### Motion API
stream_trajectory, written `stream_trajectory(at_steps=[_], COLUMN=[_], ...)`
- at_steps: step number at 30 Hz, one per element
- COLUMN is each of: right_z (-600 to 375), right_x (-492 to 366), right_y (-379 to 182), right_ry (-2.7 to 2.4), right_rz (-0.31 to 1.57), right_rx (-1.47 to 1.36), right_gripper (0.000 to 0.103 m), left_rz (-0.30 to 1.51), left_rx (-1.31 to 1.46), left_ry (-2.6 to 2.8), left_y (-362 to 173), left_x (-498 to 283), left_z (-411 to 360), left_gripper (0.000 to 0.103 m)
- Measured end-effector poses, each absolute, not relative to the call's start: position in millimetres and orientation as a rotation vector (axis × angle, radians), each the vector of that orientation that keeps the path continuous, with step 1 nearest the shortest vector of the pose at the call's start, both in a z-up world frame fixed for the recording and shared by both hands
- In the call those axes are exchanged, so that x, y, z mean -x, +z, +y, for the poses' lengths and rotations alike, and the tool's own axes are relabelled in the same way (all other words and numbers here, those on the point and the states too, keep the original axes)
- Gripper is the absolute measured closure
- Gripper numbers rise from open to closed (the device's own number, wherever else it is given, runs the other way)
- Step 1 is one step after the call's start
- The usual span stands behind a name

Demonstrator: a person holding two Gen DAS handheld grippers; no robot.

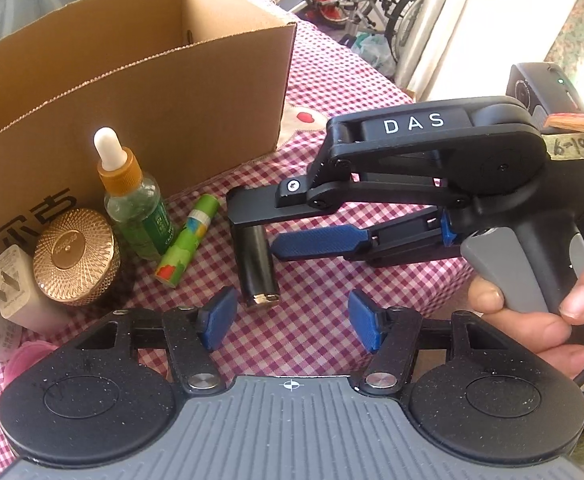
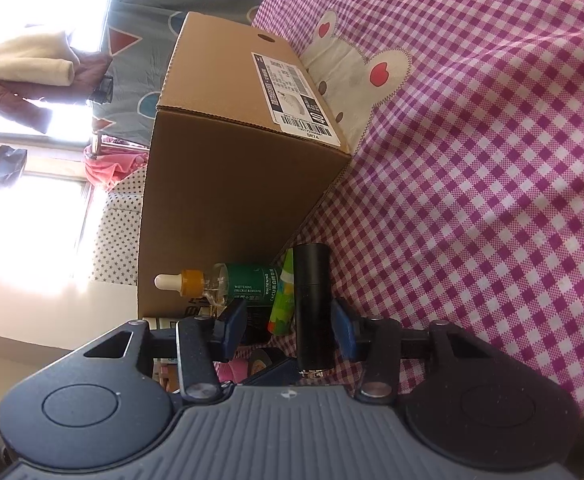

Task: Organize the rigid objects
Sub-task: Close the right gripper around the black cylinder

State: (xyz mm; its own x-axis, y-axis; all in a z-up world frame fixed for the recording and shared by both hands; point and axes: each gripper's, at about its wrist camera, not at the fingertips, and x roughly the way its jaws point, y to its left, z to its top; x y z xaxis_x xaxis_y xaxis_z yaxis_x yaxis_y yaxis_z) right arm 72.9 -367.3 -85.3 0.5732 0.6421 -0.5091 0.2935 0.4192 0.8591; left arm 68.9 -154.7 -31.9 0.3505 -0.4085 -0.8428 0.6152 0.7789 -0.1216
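1. Landmark: open cardboard box (image 1: 131, 92) on the pink checked tablecloth (image 1: 332, 248).
2. Black cylinder (image 1: 257, 268), metal-rimmed at one end, lies on the cloth in front of the box, just right of the green patterned tube (image 1: 183, 242).
3. Right gripper (image 1: 257, 236) turned on its side; the cylinder sits between its fingers. One blue pad (image 2: 342, 330) is against it, the other pad clear, so the jaws are part open with no firm clamp visible.
4. Left gripper (image 1: 292, 322) hovers nearer than the cylinder, jaws about half open, nothing between them.
5. Against the box front: dropper bottle (image 1: 135, 204), gold-lidded jar (image 1: 75, 256), white plug adapter (image 1: 15, 288).
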Motion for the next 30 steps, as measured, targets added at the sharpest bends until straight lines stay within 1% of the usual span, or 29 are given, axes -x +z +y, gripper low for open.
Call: stream_trajectory(at_steps=[6, 8, 11, 13, 14, 18, 24, 30], right_z=[-371, -369, -365, -364, -364, -363, -352, -345], right_x=[-74, -77, -81, -84, -86, -92, -99, -102], right_y=[-83, -79, -78, -77, -77, -78, -71, -70], right_ry=[0.261, 0.256, 0.245, 0.230, 0.226, 0.232, 0.246, 0.238], right_rz=[0.987, 0.989, 0.998, 1.006, 1.012, 1.016, 1.043, 1.039], right_rx=[-1.140, -1.121, -1.099, -1.080, -1.069, -1.058, -0.979, -0.979], right_gripper=[0.054, 0.054, 0.060, 0.068, 0.074, 0.080, 0.079, 0.079], left_rz=[0.984, 0.994, 1.007, 1.010, 1.010, 1.002, 0.993, 0.975], left_rx=[-0.250, -0.253, -0.241, -0.234, -0.226, -0.206, -0.221, -0.198], left_ry=[-0.633, -0.627, -0.628, -0.639, -0.648, -0.650, -0.659, -0.658], left_y=[-32, -36, -41, -41, -41, -39, -40, -40], left_x=[-83, -89, -96, -98, -99, -96, -101, -98], left_z=[-156, -159, -163, -164, -163, -157, -160, -155], left_gripper=[0.048, 0.056, 0.061, 0.061, 0.061, 0.061, 0.060, 0.060])
